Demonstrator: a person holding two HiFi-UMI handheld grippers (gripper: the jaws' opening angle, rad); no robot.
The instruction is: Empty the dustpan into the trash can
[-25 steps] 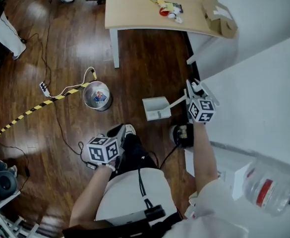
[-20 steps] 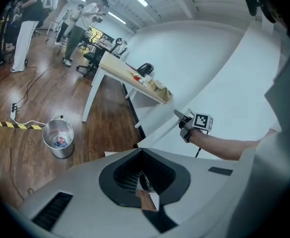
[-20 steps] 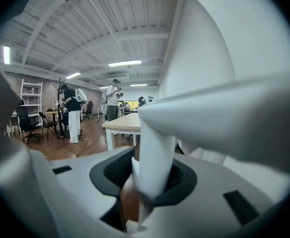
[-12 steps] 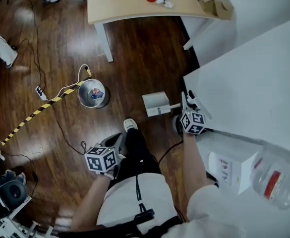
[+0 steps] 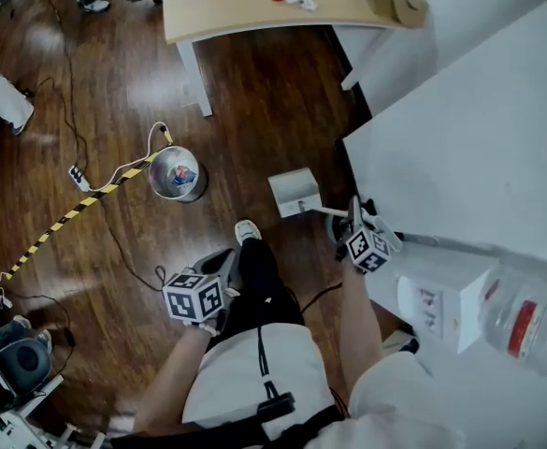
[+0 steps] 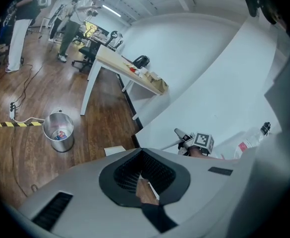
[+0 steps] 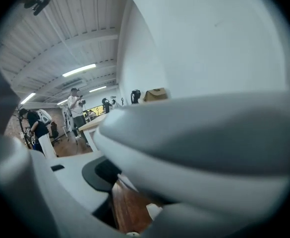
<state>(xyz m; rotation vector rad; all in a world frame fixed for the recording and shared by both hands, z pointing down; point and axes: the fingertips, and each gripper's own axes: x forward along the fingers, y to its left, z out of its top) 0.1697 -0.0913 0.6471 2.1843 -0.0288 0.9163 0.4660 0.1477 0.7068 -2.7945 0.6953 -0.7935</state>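
The white dustpan [image 5: 295, 193] rests low on the wood floor beside the white table, and its thin handle [image 5: 329, 212] runs back to my right gripper [image 5: 355, 217]. That gripper's jaws are opening, with the handle lying between them and a white strip of it showing in the gap [image 7: 130, 182]. The metal trash can [image 5: 175, 174] stands to the left of the dustpan with some litter inside, also seen as the trash can [image 6: 59, 131]. My left gripper [image 5: 226, 264] hangs over the person's leg, shut and holding nothing, away from both objects.
A wooden table [image 5: 254, 7] with litter and a cardboard box spans the back. A white table [image 5: 469, 138] fills the right, with a white box [image 5: 437, 297] and a plastic bottle [image 5: 530, 321]. Yellow-black cable [image 5: 67, 213] and a power strip [image 5: 79, 178] lie left.
My right gripper has sunk and drawn back toward the person, bringing the dustpan down beside the white table, and its jaws have spread. The left gripper has shifted a little.
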